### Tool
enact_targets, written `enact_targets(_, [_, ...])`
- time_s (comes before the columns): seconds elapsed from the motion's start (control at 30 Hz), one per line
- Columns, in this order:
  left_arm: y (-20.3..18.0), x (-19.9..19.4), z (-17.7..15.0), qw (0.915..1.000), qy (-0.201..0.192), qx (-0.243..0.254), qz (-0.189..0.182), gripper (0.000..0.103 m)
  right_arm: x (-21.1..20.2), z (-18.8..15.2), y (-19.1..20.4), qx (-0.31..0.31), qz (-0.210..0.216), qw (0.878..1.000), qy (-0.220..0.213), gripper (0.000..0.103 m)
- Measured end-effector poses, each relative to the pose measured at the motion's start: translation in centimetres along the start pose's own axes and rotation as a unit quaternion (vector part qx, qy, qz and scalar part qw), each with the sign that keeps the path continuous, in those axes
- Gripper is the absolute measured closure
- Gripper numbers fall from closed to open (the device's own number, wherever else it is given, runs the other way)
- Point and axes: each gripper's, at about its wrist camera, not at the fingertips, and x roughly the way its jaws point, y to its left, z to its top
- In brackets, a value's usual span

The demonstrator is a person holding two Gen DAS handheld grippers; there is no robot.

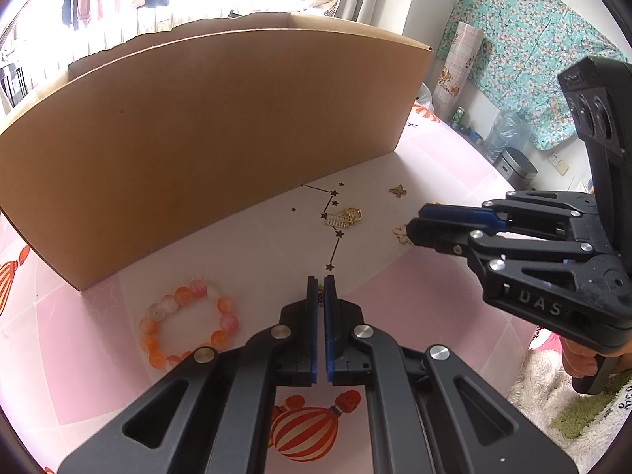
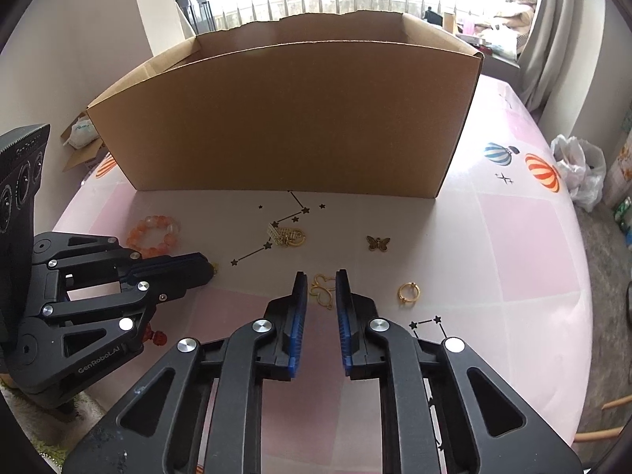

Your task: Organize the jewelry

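My left gripper [image 1: 321, 281] is shut on a small gold trinket [image 1: 320, 290] that peeks out between its pads; it also shows in the right wrist view [image 2: 214, 268]. My right gripper [image 2: 321, 276] is open, its fingers on either side of a gold outline butterfly charm [image 2: 324, 289] lying on the cloth. An orange bead bracelet [image 1: 189, 322] lies left of the left gripper. A gold key-like charm cluster [image 2: 286, 235], a bronze butterfly charm [image 2: 378, 243] and a gold ring [image 2: 408, 292] lie on the pink tablecloth [image 2: 513, 237]. A tall open cardboard box [image 2: 284, 118] stands behind them.
A red bead piece [image 2: 156, 335] lies partly under the left gripper. White plastic bags [image 2: 578, 170] sit at the table's right edge. A small open carton [image 2: 81, 138] sits left of the box. A window with hanging clothes is behind.
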Motion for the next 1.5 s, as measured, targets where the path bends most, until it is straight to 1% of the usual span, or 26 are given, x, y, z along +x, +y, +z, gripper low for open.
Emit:
enact_targets(0.13, [0.0,0.0,0.0,1.0000,0.000,0.000,0.000,0.100,0.5,-0.6,-0.4,0.005,0.006,1.000,0.014,0.084])
enact_targets(0.23, [0.0,0.0,0.0,1.0000,0.000,0.000,0.000,0.100,0.9,-0.4,-0.4,0.009,0.016,1.000,0.018,0.084])
enact_targets(0.37, [0.1,0.1,0.0,1.0000,0.000,0.000,0.000,0.100,1.2,-0.2,-0.9,0.016,0.045,0.999,0.024,0.084])
enact_targets(0.47, [0.1,0.1,0.0,1.0000,0.000,0.000,-0.001,0.100,1.2,-0.2,-1.1,0.014,0.052,0.998,0.024,0.084])
enact_targets(0.57, [0.1,0.1,0.0,1.0000,0.000,0.001,0.000,0.100,1.2,0.0,-1.7,0.010,0.041,0.999,0.016,0.083])
enact_targets(0.6, [0.1,0.1,0.0,1.0000,0.000,0.000,-0.001,0.100,1.1,-0.2,-1.0,0.007,0.037,0.999,0.012,0.083])
enact_targets(0.67, [0.1,0.1,0.0,1.0000,0.000,0.000,-0.001,0.100,1.1,-0.1,-1.1,-0.002,0.024,1.000,0.009,0.078])
enact_targets(0.7, [0.1,0.1,0.0,1.0000,0.000,0.000,-0.001,0.100,1.2,-0.1,-1.2,-0.005,0.020,1.000,0.010,0.078])
enact_targets(0.83, [0.1,0.1,0.0,1.0000,0.000,0.000,0.000,0.100,1.8,0.2,-1.7,-0.012,0.021,1.000,0.011,0.078])
enact_targets(1.07, [0.1,0.1,0.0,1.0000,0.000,0.001,0.000,0.100,2.8,0.3,-1.2,-0.071,0.015,0.997,0.009,0.077])
enact_targets(1.2, [0.1,0.1,0.0,1.0000,0.000,0.000,-0.001,0.100,2.5,0.3,-0.7,-0.094,0.015,0.995,0.015,0.077])
enact_targets(1.3, [0.1,0.1,0.0,1.0000,0.000,0.001,-0.001,0.100,2.5,0.3,-0.3,-0.106,0.018,0.994,0.019,0.082])
enact_targets(1.33, [0.2,0.1,0.0,1.0000,0.000,0.001,-0.001,0.100,2.6,0.2,0.8,-0.108,0.019,0.994,0.020,0.089])
enact_targets(1.43, [0.1,0.1,0.0,1.0000,0.000,0.001,-0.001,0.100,2.8,-0.2,0.9,-0.108,0.019,0.994,0.018,0.090])
enact_targets(1.47, [0.1,0.1,0.0,1.0000,0.000,0.001,-0.001,0.100,2.9,-0.2,0.9,-0.104,0.022,0.994,0.019,0.096])
enact_targets(1.5, [0.1,0.1,0.0,1.0000,0.000,0.001,-0.001,0.100,2.9,-0.2,0.9,-0.098,0.026,0.995,0.021,0.097])
